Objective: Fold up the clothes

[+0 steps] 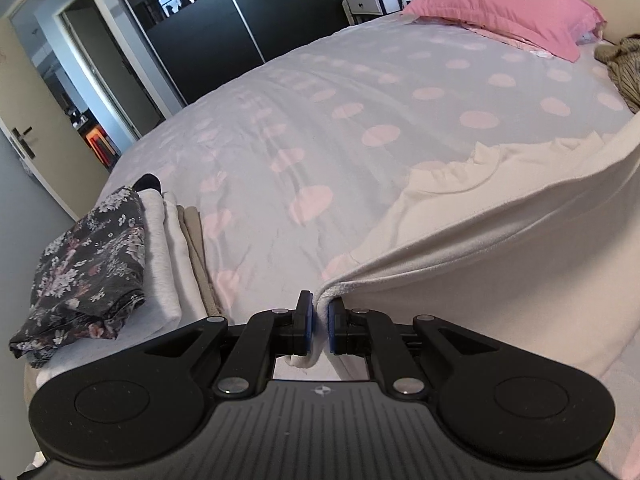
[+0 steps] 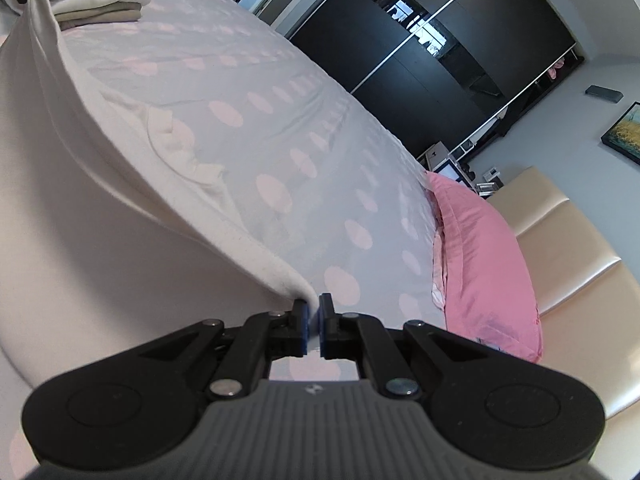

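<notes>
L claw (image 1: 319, 322): clamped on a corner of the cream garment (image 1: 500, 248), cloth pinched between blue pads and a bit poking out behind them. R claw (image 2: 314, 330): pads nearly together, clamped on the opposite corner of the same garment (image 2: 100, 220); cloth edge enters at the left pad. Garment hangs stretched between both claws, lifted above the bed (image 1: 340, 120); its far edge trails rumpled on the cover. Cover is grey w/ pink dots. Stack of folded clothes (image 1: 120, 264) sits at bed's edge, to L of L claw, floral dark item on top, cream and beige under it. Pink pillow (image 1: 500, 12) at the head end. Striped crumpled garment (image 1: 624, 68) beside pillow, well apart from the claws. Dark wardrobe (image 2: 440, 40) behind bed.
</notes>
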The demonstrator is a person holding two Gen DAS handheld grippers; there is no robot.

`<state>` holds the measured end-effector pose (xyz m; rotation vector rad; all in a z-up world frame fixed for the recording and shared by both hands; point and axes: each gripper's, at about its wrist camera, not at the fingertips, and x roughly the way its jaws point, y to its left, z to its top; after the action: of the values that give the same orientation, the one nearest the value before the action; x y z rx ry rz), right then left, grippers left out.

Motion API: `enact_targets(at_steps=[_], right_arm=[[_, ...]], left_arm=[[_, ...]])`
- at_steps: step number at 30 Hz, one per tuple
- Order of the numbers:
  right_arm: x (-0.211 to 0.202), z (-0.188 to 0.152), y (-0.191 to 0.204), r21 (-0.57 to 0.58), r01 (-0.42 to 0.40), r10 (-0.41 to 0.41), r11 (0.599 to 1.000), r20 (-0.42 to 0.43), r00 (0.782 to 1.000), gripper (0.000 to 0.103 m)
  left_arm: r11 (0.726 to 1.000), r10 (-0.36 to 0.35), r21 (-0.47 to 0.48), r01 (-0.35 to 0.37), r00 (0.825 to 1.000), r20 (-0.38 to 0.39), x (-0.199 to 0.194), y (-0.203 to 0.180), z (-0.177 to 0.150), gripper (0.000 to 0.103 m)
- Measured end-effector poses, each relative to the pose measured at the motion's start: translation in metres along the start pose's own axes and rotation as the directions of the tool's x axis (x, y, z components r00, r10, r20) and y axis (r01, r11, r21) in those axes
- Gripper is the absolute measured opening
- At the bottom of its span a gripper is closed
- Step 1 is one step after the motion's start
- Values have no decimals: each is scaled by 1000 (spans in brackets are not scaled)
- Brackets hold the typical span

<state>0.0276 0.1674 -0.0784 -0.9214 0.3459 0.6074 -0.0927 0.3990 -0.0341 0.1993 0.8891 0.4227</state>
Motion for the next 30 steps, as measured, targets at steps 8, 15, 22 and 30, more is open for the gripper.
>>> enact_targets(at_steps=[8, 15, 22, 30], right_arm=[[51, 28, -18, 51, -1, 2, 999, -18, 1000, 6], [121, 42, -14, 89, -65, 72, 994, -83, 994, 6], [180, 32, -7, 218, -156, 192, 963, -156, 969, 7], [195, 28, -25, 448, -120, 218, 886, -173, 960, 36]], left_arm=[[999, 6, -36, -6, 1000, -6, 37, 15, 36, 5], [999, -15, -44, 11, 997, -77, 115, 18, 43, 5], [992, -52, -120, 35, 989, -139, 162, 18, 32, 8], [969, 15, -245, -45, 992, -123, 163, 33, 33, 43]])
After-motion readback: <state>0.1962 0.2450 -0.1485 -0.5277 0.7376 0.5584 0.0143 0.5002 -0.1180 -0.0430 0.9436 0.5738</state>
